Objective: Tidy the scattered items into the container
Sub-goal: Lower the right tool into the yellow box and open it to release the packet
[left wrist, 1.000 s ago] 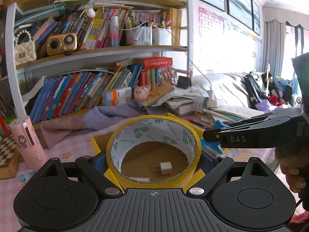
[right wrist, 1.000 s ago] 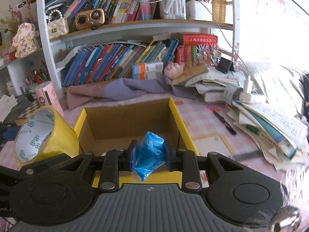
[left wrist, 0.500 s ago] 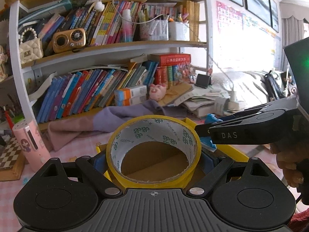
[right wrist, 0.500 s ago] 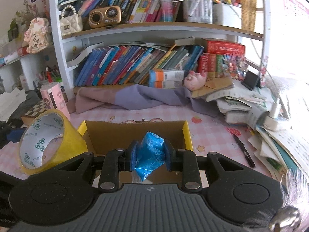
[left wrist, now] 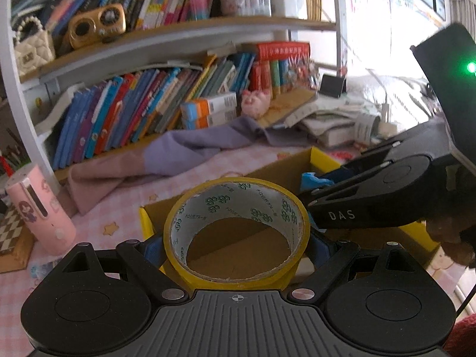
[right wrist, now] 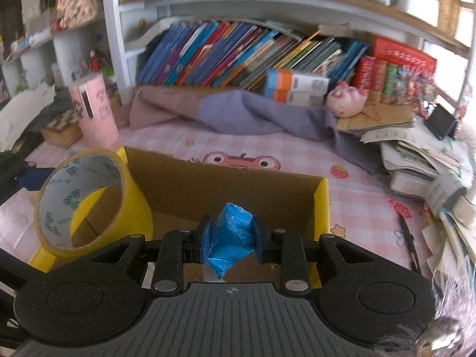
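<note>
Both grippers have swung left over the box [right wrist: 226,184]. The left gripper [left wrist: 236,245] pinches the tape roll [left wrist: 236,229], the right gripper [right wrist: 230,239] the blue packet [right wrist: 232,236]. The box floor is mostly hidden.

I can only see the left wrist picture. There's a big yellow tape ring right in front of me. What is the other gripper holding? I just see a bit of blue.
Observer: The right gripper is shut on a crumpled blue plastic packet, squeezed between its two blue pads.
Operator: Is it over the box yet?
Observer: Yes. In the right wrist view the packet hangs above the open cardboard box with yellow outer sides, near its front edge.
Operator: Anything on the table I'm missing?
Observer: A black pen lies on the pink checked cloth to the right of the box, outside it.
</note>
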`<state>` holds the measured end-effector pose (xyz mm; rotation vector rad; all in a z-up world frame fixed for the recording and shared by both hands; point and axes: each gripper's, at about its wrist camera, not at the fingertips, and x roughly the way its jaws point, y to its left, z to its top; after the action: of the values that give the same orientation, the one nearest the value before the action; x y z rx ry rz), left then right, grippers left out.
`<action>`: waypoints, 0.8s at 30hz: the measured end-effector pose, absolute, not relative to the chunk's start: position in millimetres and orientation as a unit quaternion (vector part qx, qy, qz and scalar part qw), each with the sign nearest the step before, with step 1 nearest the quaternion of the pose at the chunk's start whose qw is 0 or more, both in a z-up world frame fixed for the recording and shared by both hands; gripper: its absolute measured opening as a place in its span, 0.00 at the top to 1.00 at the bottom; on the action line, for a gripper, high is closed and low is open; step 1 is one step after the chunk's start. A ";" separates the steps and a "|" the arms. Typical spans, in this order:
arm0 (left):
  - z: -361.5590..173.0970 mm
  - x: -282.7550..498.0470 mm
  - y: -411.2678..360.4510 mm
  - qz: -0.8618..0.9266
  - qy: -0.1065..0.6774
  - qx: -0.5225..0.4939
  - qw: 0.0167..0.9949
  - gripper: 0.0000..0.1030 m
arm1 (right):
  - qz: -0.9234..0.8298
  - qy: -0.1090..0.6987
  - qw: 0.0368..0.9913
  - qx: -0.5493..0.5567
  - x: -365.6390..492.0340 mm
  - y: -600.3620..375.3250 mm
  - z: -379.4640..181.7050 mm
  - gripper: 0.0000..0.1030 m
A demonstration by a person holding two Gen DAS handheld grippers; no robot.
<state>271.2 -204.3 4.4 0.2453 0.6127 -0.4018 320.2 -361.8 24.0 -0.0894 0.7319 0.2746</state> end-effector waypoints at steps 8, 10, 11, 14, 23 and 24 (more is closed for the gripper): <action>-15.5 287.0 -209.5 -0.192 0.347 0.138 0.907 0.11 | 0.171 0.407 0.891 -0.105 348.0 -346.7 2.5 0.75; -16.8 288.4 -211.3 -0.194 0.355 0.144 0.903 0.11 | 0.179 0.421 0.882 -0.118 351.1 -343.6 -3.8 0.75; -18.4 289.1 -213.3 -0.194 0.361 0.150 0.900 0.11 | 0.182 0.427 0.877 -0.123 352.1 -342.0 -6.8 0.75; -24.3 289.1 -218.7 -0.196 0.377 0.172 0.889 0.10 | 0.187 0.447 0.865 -0.128 353.9 -339.1 -15.6 0.75; -28.1 290.3 -220.7 -0.189 0.391 0.184 0.882 0.10 | 0.203 0.481 0.844 -0.126 358.4 -336.7 -25.4 0.75; -28.4 290.4 -220.9 -0.189 0.392 0.184 0.882 0.10 | 0.205 0.481 0.843 -0.125 358.2 -336.9 -25.4 0.75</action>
<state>290.4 -220.9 -28.4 0.3823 0.8157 -0.3943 358.2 -336.9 -25.4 -0.2642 1.0162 0.4329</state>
